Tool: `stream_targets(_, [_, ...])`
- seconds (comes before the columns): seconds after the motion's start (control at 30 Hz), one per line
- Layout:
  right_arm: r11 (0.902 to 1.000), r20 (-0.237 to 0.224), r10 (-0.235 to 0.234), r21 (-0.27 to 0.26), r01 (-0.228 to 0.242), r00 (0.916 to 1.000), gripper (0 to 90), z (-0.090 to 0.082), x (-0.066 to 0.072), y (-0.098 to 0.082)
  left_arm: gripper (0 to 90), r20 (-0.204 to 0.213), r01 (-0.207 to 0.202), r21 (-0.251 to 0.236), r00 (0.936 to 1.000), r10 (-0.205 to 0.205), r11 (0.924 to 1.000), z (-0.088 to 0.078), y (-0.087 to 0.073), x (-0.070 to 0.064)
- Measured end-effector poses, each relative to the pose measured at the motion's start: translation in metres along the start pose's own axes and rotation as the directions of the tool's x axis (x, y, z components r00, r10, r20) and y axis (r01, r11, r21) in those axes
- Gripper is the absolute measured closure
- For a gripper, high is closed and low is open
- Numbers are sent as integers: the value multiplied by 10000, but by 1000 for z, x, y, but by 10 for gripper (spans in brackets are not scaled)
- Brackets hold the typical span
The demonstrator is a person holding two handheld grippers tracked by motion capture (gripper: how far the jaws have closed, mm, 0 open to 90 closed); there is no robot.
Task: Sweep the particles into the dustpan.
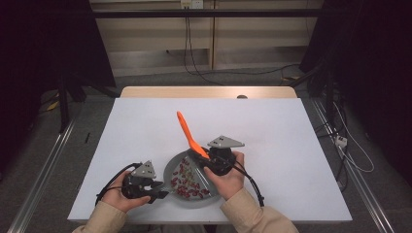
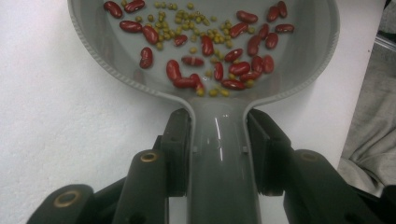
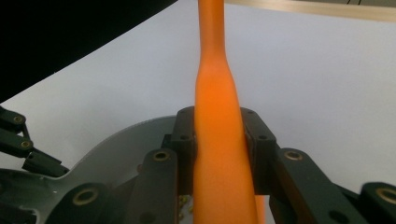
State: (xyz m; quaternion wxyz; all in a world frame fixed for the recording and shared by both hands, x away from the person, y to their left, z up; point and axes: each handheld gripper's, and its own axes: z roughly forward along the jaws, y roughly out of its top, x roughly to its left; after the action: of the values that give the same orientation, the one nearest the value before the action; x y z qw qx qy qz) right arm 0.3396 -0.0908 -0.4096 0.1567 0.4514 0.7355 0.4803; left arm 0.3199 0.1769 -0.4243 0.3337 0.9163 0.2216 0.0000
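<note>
A grey shallow dish (image 1: 168, 171) with a short handle sits at the near middle of the white table. It holds red kidney beans (image 2: 239, 68) and small yellow-green beans (image 2: 187, 21), scattered loose. My left gripper (image 1: 163, 191) is shut on the dish handle (image 2: 219, 158), its pads (image 2: 180, 140) pressing both sides. My right gripper (image 1: 206, 156) is over the dish's right side, shut on the handle of an orange tool (image 1: 186, 132). That handle (image 3: 218, 116) rises between the jaws and slants up and away over the table. The tool's working end is hidden.
The white tabletop (image 1: 272, 131) spreads wide behind and to both sides of the dish. A wooden edge (image 1: 209, 91) runs along its far side. Cables (image 1: 194, 63) lie on the floor beyond. The table's near edge (image 1: 301, 217) is close to the person's sleeves.
</note>
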Motion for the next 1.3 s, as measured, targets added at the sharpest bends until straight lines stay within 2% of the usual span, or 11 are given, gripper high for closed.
stream_targets(0.17, [9997,399,-112,-210,120,9991,711,-8,-15,7,631,-14,23,41,10000,-23,10000,0,0,0])
stream_targets(0.23, [9995,619,-259,-157,269,9977,711,-9,-20,7,631,-15,11,18,10000,-11,10000,0,0,0])
stream_targets(0.4, [9998,1082,-206,22,205,9939,711,-9,-37,0,630,37,66,-2,10000,-66,10000,0,-1,1])
stream_targets(0.63, [9997,1196,-125,232,98,9927,711,-10,-51,-6,628,40,54,13,10000,-54,10000,1,-2,2])
stream_targets(0.77, [9993,1171,-213,339,174,9929,711,-11,-51,-9,626,-177,163,-80,9997,-165,9998,4,-1,-1])
stream_targets(0.8, [9993,1203,-221,324,183,9925,711,-11,-51,-9,626,-250,12,-44,9997,-14,10000,5,0,-1])
stream_targets(0.87, [9992,1260,-223,356,179,9918,711,-10,-51,-11,626,-284,29,-14,9996,-30,10000,6,1,-2])
stream_targets(0.93, [9983,1303,-355,513,290,9908,711,-7,-48,-13,626,-319,145,-135,9994,-150,9998,8,2,-2])
stream_targets(1.1, [9979,869,-419,521,375,9953,709,0,-34,-18,626,-303,317,-201,9990,-323,9993,11,4,-2])
stream_targets(1.17, [9970,891,-575,572,525,9944,708,1,-29,-17,624,-300,252,-129,9992,-256,9996,11,4,-2])
stream_targets(1.3, [9978,876,-442,528,397,9952,710,0,-33,-16,621,-426,174,-12,9989,-174,9998,17,6,-4])
